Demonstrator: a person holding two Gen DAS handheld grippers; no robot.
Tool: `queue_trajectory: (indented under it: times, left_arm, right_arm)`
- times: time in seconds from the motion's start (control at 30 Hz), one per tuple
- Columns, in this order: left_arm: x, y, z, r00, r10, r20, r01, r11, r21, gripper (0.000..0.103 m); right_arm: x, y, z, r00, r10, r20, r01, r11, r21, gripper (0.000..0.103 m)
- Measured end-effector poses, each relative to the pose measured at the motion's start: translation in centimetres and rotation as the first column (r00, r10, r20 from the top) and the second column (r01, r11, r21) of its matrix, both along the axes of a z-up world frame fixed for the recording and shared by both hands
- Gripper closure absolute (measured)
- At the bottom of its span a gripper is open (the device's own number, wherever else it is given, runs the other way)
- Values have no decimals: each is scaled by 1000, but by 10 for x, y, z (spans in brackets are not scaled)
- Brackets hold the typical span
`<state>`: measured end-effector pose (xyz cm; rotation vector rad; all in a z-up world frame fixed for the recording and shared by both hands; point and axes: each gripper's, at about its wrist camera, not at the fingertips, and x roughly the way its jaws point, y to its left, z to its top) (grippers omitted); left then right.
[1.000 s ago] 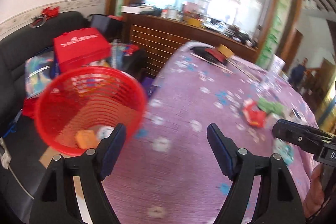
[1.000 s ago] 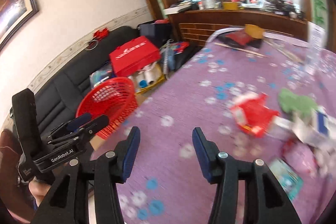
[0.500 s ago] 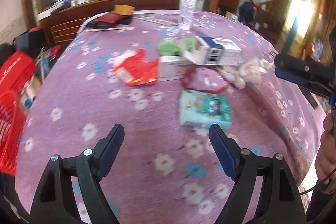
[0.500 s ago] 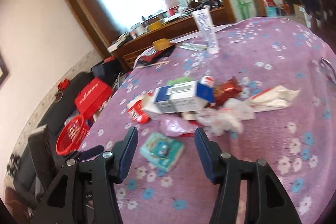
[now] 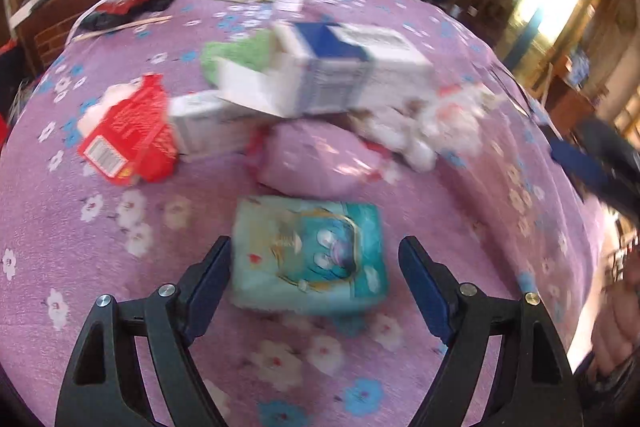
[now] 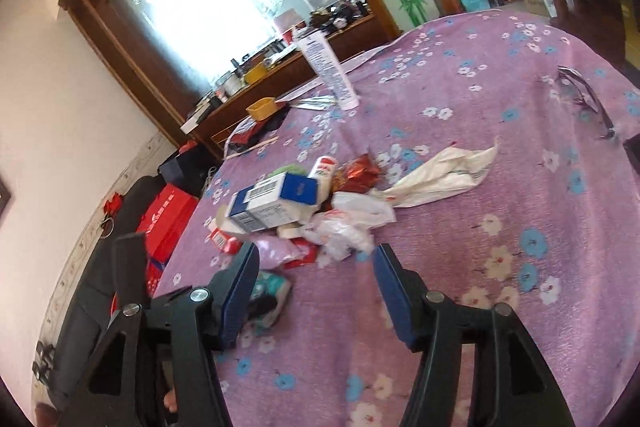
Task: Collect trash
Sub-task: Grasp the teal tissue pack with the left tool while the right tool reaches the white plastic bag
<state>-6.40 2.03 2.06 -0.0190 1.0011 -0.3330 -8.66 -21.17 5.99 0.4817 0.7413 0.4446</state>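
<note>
Now we find the left gripper (image 5: 314, 267) spread wide, its blue pads (image 5: 208, 277) flanking a teal packet (image 5: 310, 259) that lies flat on the purple flowered tablecloth (image 5: 80, 267); we cannot tell if the pads touch it. Beyond the packet sits the trash heap: a red wrapper (image 5: 128, 135), a blue-and-white carton (image 5: 340, 71), a pink pouch (image 5: 316, 159), crumpled white plastic (image 5: 436, 123). Our right gripper (image 6: 314, 291) hangs over bare cloth just short of the heap, its jaws opening, nothing between them. A white tube (image 6: 328, 71) stands upright farther back.
</note>
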Motion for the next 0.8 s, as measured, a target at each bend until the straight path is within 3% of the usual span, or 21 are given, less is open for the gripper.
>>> queue_trajectory:
  times: [0.17,0.23,0.37,0.47,0.57,0.73,0.8]
  left_arm:
    - [-34,-29,8,988,-151,42,150,988,23,21]
    - [-37,-27,12,987,-152,61,150,988,37,21]
    - [-23,-21,14,991,-88,99,74,988,139,19]
    - [-11,-29,4,983,-180,28,176,979,107,18]
    - [-8,-45,-4,969,-247,6,243,956,162,18]
    - [3,-61,-6,975,-222,26,211,954,213,13]
    - [5,-65,-7,976,-212,46,198,958,205,21]
  right_arm:
    - [17,-20,-17,994,-51,-92,55,997,44,38]
    - [23,-23,-22,991,-49,-122,57,997,56,38]
    - [28,-26,-31,986,-52,-160,66,994,87,38]
    - [28,-27,-31,985,-56,-165,72,993,95,38]
    - [28,-30,-30,984,-66,-168,83,992,95,38]
    - [30,-36,-31,980,-83,-182,102,990,93,38]
    - [32,-36,-32,979,-86,-187,104,990,93,38]
